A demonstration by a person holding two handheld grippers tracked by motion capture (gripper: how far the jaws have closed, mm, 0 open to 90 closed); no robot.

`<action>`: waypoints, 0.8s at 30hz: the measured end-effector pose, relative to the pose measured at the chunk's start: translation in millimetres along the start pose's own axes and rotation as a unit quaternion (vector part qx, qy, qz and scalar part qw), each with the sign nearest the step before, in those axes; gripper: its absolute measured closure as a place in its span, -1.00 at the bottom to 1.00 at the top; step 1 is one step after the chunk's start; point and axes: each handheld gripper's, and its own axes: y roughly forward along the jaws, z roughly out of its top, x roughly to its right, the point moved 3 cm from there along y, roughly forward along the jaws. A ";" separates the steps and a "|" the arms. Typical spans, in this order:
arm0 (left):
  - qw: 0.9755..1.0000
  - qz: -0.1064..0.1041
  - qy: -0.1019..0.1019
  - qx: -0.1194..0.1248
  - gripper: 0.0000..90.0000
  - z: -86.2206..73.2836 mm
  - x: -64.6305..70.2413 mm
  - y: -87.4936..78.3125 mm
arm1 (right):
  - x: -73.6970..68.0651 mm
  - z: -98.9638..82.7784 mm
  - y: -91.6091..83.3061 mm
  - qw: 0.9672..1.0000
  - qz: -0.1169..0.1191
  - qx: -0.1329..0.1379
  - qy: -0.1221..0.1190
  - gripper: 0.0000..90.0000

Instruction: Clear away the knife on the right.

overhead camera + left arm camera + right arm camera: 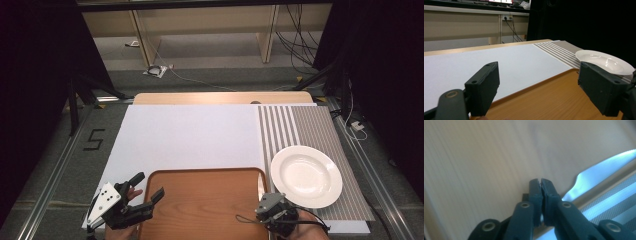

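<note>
- The left hand-held gripper (pixel 148 186) is held at the wooden tray's (pixel 200 200) left edge, its jaws wide apart with nothing between them.
- The right hand-held gripper (pixel 266 197) is seen over the tray's right edge, jaws pressed together and empty.
- A knife (pixel 596 173) is seen lying beside the tray's right rim.
- The white plate (pixel 306 176) rests on the striped mat (pixel 320 130), just right of the tray, on the surface (pixel 190 135).

A white plate (pixel 306 176) sits empty on a striped mat (pixel 320 130) at the right of the tabletop (pixel 200 98). A white sheet (pixel 190 135) lies just beside the mat and covers the middle. On the grey floor (pixel 50 165), a black "5" mark (pixel 94 139) shows at the left. Cables (pixel 295 40) hang at the far right.
</note>
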 end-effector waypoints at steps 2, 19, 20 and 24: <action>1.000 0.000 0.000 -0.002 -0.61 -0.1 0.3 0.3 | 4.0 1.9 -6.6 0.999 -0.007 0.032 0.018 0.88; 1.000 -0.021 -0.003 -0.020 -0.61 -2.3 2.6 4.1 | 24.6 5.3 -50.1 0.950 -0.004 0.284 0.126 -0.13; 1.000 -0.021 -0.003 -0.020 -0.61 -2.3 2.7 4.2 | 26.7 4.5 -52.0 0.946 -0.002 0.295 0.132 -0.17; 0.999 -0.025 -0.002 -0.025 -0.61 -2.8 3.6 5.0 | 34.6 -0.6 -55.3 0.934 -0.003 0.322 0.154 -0.25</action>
